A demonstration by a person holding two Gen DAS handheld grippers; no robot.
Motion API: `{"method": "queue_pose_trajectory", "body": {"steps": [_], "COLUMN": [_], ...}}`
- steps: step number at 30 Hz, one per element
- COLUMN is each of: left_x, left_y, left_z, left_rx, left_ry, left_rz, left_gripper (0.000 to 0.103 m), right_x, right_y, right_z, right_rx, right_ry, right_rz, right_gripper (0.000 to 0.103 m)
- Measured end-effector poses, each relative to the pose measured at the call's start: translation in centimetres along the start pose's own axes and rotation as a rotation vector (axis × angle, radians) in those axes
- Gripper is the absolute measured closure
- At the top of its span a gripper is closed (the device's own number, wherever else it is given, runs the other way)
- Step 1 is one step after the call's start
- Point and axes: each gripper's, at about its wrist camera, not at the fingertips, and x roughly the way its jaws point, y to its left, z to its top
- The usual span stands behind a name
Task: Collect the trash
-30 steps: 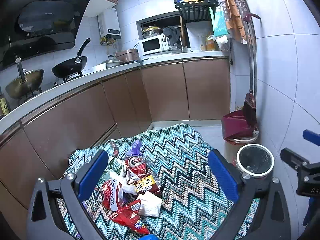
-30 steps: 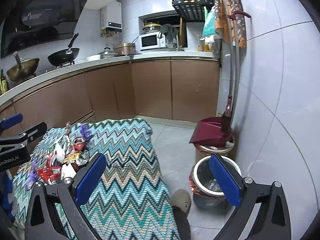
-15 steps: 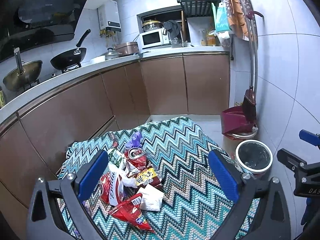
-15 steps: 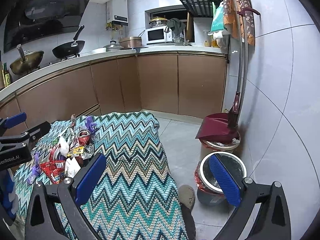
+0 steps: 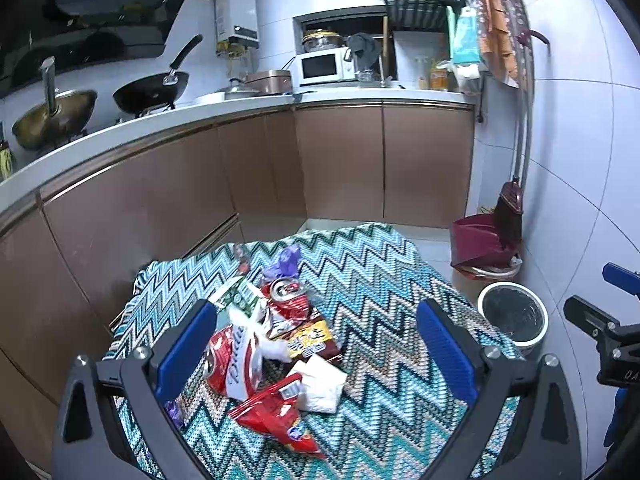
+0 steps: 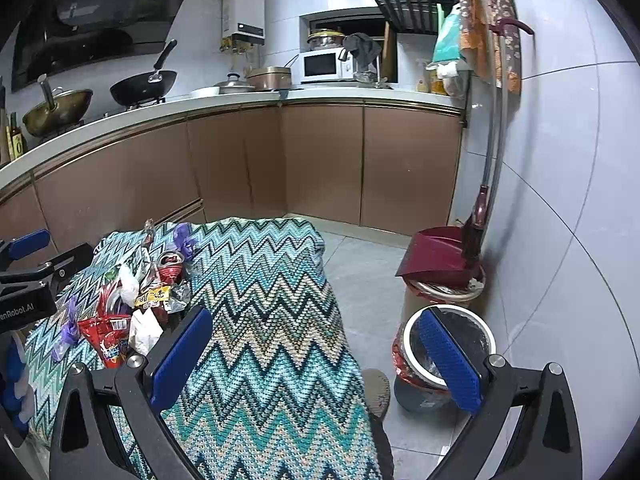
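A: Moved since last entry: left tongs, now nearer the trash; pile larger, lower centre of left view.
B: State of tongs?
A: Left: spread wide, nothing held, framing the pile. Right tongs: likewise spread, nothing held, lower centre of right view.
B: Location of items?
A: Trash: on the zigzag-cloth worktop, untouched. Bin: on the floor, right of frame, open-topped.
B: Status?
A: Likely approach stage; no piece collected yet.
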Motion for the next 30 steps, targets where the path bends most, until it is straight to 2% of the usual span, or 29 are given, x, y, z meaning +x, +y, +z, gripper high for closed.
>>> {"method": "queue_pose_trajectory", "body": {"steps": [5, 9, 17, 18, 22, 24, 27, 30], "left_x": [0.8, 1.6, 4.2, 4.6, 6.5, 7.5, 9.2, 9.9], "left_y": [3.0, 5.9, 8.3, 8.3, 8.0, 8.2, 8.8, 9.3], "left_z": [-1.5, -3.7, -9.6, -10.1, -10.8, -11.0, -11.7, -12.3], "left_rx": [-0.035, -0.062, -0.111, -0.127, -0.180, -0.201, -0.241, -0.276], "left_ry": [0.024, 0.068, 0.228, 0.242, 0.295, 0.314, 0.350, 0.368], "left_rz": [0.043, 0.034, -0.106, -0.131, -0.216, -0.233, -0.262, -0.283], "left_gripper": [0.003, 0.003, 0.004, 0.006, 0.027, 0.032, 0.049, 0.059], "right_x": [1.6, 3.5, 8.8, 9.6, 12.4, 13.9, 15.8, 17.3], "right_y": [1.7, 3.8, 8.2, 8.7, 10.2, 10.7, 11.6, 12.3], "right_z": [-0.1, -0.3, -1.0, -1.1, -1.5, -1.9, -2.4, -2.8], "right_rx": [-0.041, -0.088, -0.132, -0.127, -0.114, -0.098, -0.073, -0.045], "right_ry": [0.027, 0.072, 0.195, 0.215, 0.304, 0.357, 0.420, 0.468], "right_rz": [0.057, 0.130, 0.316, 0.349, 0.449, 0.497, 0.570, 0.639], "right_gripper": [0.000, 0.000, 0.000, 0.003, 0.017, 0.025, 0.032, 0.036]}}
